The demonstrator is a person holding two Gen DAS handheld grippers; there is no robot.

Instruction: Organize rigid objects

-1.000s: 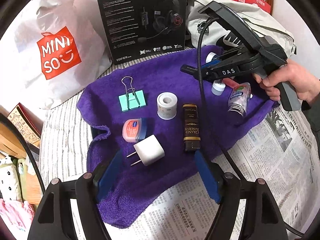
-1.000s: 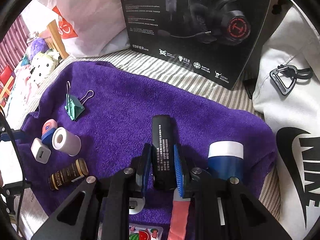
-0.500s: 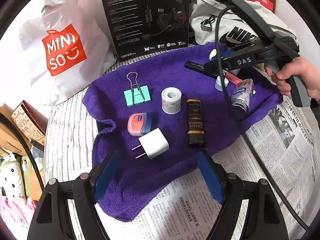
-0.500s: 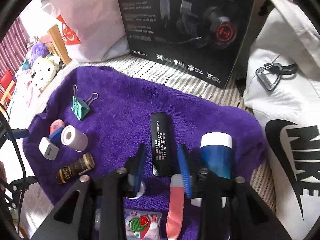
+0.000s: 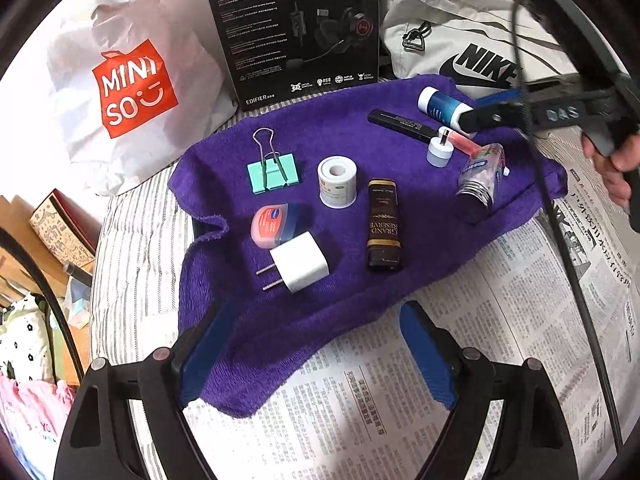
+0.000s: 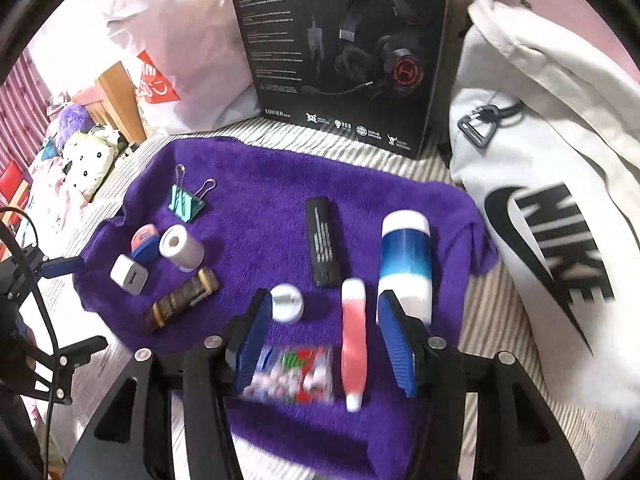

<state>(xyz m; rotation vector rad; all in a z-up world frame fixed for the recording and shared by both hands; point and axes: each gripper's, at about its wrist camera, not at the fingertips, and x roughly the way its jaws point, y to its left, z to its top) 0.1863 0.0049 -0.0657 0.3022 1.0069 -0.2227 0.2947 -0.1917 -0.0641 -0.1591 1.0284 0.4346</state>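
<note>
A purple towel [image 5: 320, 312] [image 6: 256, 184] holds several small objects. The black stick [image 6: 322, 253] [image 5: 400, 123] lies free on it beside a blue and white bottle [image 6: 406, 264] [image 5: 440, 106]. My right gripper [image 6: 322, 346] is open and empty, raised above a pink tube [image 6: 353, 340], a white cap [image 6: 286, 302] and a watermelon-print packet [image 6: 296, 374]. My left gripper [image 5: 314, 354] is open and empty over the towel's near edge, just short of the white plug [image 5: 298, 267]. A green binder clip [image 5: 273, 172], tape roll [image 5: 337, 185], pink tin [image 5: 271, 224] and brown tube [image 5: 383, 230] lie left of centre.
A black headset box [image 5: 296, 28] stands behind the towel. A Miniso bag [image 5: 128, 80] is at the back left, a white Nike bag [image 6: 560, 208] on the right. Newspaper [image 5: 500, 340] covers the striped surface in front. A cable [image 5: 560, 240] hangs from the right gripper.
My right gripper has opened, let go of the black stick on the towel, and pulled back and up. My left gripper has drawn back a little, still open.
</note>
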